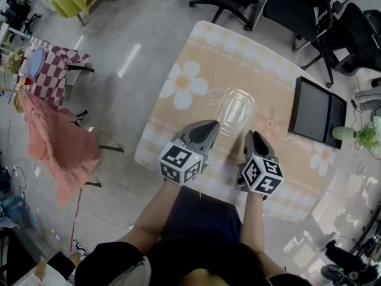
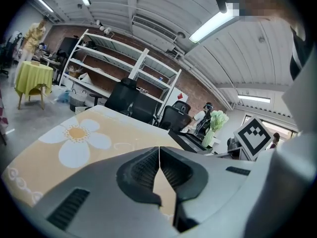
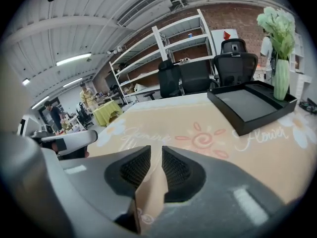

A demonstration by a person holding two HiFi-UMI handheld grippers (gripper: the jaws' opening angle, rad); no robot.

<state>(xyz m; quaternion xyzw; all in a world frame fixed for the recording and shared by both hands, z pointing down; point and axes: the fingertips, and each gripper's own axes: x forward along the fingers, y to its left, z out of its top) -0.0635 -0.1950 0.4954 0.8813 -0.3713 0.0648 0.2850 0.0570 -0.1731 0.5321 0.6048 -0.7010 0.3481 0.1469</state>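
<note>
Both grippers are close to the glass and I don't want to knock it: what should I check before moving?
1. Empty left hand-held gripper: ok, jaws together on nothing.
2. Empty right hand-held gripper: ok, jaws slightly apart, only cloth behind.
3. No contact with glass: ok, it stands apart, ahead between them.
4. Jaws wide enough for glass: not ok, neither.
5. Clear of tray: ok, it lies right of the glass.
6. Glass empty: cannot tell.
</note>
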